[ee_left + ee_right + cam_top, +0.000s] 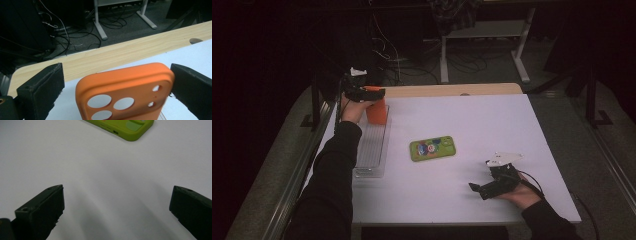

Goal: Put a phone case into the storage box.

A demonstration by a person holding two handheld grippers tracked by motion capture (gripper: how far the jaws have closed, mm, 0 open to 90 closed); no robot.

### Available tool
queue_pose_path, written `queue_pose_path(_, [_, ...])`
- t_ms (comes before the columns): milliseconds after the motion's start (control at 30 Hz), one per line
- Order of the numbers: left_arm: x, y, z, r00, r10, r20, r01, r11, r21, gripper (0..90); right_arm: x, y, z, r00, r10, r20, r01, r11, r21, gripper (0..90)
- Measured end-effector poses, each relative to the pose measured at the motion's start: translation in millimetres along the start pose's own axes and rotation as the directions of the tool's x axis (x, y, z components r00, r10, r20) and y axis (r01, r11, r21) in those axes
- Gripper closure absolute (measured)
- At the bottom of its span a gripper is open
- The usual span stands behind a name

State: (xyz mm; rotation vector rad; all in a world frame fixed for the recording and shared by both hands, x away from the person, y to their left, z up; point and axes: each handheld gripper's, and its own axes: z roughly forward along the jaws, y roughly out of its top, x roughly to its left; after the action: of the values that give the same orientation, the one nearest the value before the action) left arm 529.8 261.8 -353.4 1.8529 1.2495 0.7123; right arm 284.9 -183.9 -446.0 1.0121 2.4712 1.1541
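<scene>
An orange phone case stands upright at the far end of a clear ribbed tray on the left of the table. My left gripper reaches around its top. In the left gripper view the case sits between the jaws of the left gripper: the right jaw touches its edge and the left jaw stands a little off it. A green phone lies flat mid-table, and its corner appears ahead of my right gripper. My right gripper rests open and empty near the front right.
A white mat covers the wooden table. Behind the table's far edge are cables and white desk legs on the floor. A metal rail runs along the table's left side.
</scene>
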Motion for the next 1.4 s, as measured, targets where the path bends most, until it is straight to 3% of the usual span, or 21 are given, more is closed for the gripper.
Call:
queue_pose_path(233, [2.0,6.4,-3.0,0.9999,-0.002,-0.016,0.002,0.9999,-0.013,0.6,-0.4,-0.1,0.2,1.0,0.001,0.001,-0.001,1.0,0.001,0.0])
queue_pose_path(433, [2.5,8.1,-13.1,0.9999,0.013,0.006,-0.013,0.9999,0.005,0.7,-0.4,-0.3,0.2,1.0,0.002,0.001,-0.002,1.0,0.001,0.0])
queue_pose_path(633, [-0.6,7.6,-34.6,0.9968,0.033,0.074,-0.034,0.9993,0.014,0.7,-0.3,0.2,0.9,1.0,-0.005,0.002,0.005,1.0,0.003,0.0])
queue_pose_path(767, [-4.3,5.0,-51.0,0.9889,0.041,0.143,-0.045,0.9987,0.023,1.6,0.3,1.1,1.4,1.0,-0.003,0.003,0.002,1.0,0.009,0.0])
queue_pose_path(900, [-10.2,-1.3,-63.9,0.9771,0.044,0.208,-0.05,0.9985,0.022,1.9,0.8,1.0,1.5,0.9999,0.011,0.001,-0.011,1.0,0.012,0.0])
queue_pose_path(1000, [-18.5,-8.5,-73.5,0.9639,0.072,0.257,-0.082,0.9963,0.028,1.9,0.4,1.1,0.9,1.0,0.01,0.001,-0.01,1.0,0.008,0.0])
queue_pose_path(1167, [-35.6,-19.1,-84.8,0.941,0.085,0.327,-0.097,0.9951,0.02,1.9,0.3,1.5,0.5,0.9999,0.01,0.002,-0.01,1.0,0.009,0.0])
queue_pose_path(1400, [-63.7,-33.9,-100.4,0.9001,0.125,0.418,-0.139,0.9903,0.004,1.9,-1.8,3.1,1.1,1.0,0.006,0.0,-0.006,1.0,0.001,0.0])
